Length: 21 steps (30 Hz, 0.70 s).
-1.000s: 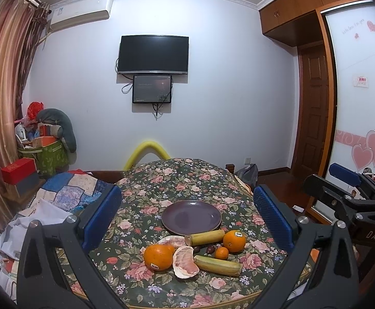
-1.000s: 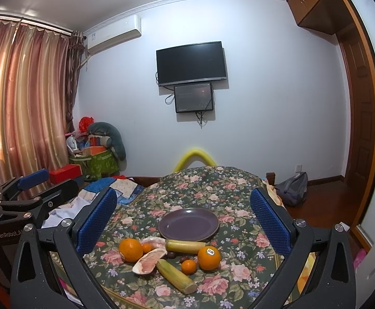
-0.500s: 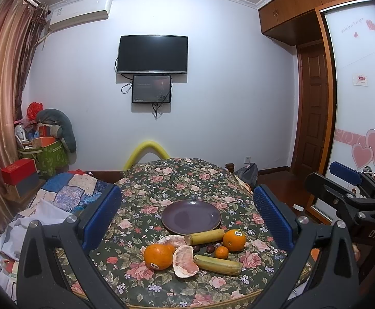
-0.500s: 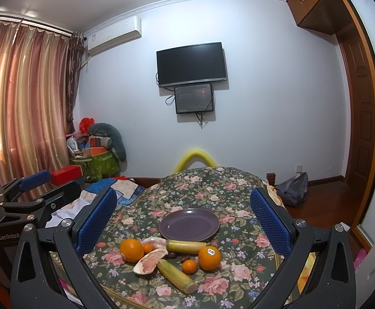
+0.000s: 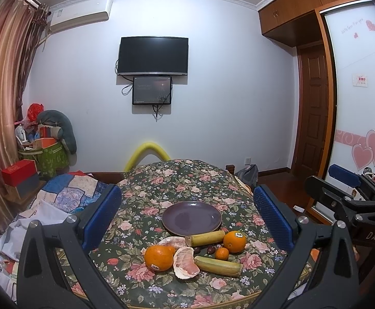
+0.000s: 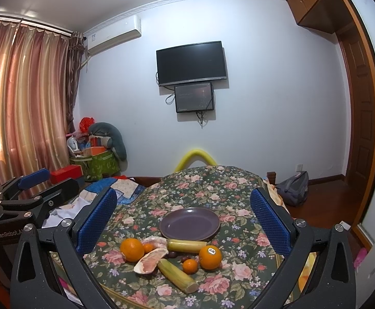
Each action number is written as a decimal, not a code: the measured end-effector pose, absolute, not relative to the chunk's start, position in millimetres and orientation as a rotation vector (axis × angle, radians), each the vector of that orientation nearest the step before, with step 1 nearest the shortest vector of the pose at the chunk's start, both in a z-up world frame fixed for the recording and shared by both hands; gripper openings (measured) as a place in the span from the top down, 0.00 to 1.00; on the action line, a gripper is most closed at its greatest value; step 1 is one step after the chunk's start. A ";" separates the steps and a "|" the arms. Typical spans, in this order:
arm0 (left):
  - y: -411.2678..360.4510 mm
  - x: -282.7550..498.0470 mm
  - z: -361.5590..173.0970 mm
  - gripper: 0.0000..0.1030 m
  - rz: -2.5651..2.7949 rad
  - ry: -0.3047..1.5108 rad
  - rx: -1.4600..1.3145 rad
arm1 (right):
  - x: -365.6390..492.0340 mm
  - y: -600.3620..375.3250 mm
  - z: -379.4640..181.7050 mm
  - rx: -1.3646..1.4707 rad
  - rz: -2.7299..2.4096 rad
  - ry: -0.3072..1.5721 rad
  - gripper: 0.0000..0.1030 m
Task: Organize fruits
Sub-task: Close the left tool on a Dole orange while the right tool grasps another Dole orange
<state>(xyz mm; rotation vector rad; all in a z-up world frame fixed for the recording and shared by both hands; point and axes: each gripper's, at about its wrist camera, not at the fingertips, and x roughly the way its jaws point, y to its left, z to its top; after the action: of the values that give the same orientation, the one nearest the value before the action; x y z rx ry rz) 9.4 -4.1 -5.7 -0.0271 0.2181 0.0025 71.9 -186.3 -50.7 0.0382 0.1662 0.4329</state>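
Your left gripper [image 5: 187, 213] hangs above the near edge of the table [image 5: 187, 172], its blue pads spread wide with nothing between them. Your right gripper [image 6: 184, 213] does the same, pads wide apart and empty.

On the flowered cloth, the purple plate [image 5: 192, 217] sits bare at the centre. The fruit lies in a cluster at its 6 o'clock side. One green stalk piece [image 5: 205, 237] touches the plate's near rim. A large orange [image 5: 234, 241] with a sticker sits at 4 o'clock of the plate, a small tangerine [image 5: 222, 254] just beside it. Another large orange [image 5: 159, 258] lies at 7 o'clock, touching a peeled pomelo wedge [image 5: 186, 262]. A second stalk piece [image 5: 218, 266] lies nearest you, beside the wedge.
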 end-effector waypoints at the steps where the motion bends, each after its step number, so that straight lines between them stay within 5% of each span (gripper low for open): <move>1: -4.1 10.1 -5.5 0.00 0.001 0.222 -0.030 | 72.5 -186.0 -50.3 0.037 0.433 0.168 0.00; 15: 12.4 46.1 -28.2 0.00 0.019 0.320 -0.046 | 111.7 -178.7 -74.7 0.012 0.421 0.280 0.00; 21: 30.6 75.0 -52.6 0.15 0.042 0.410 -0.059 | 139.4 -177.6 -99.9 -0.009 0.398 0.372 0.00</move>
<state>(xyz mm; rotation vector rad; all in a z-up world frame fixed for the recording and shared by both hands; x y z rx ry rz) 75.0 30.6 -52.6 -0.0593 0.4100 0.0418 139.4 -177.6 -99.9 -0.0092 0.3716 0.3983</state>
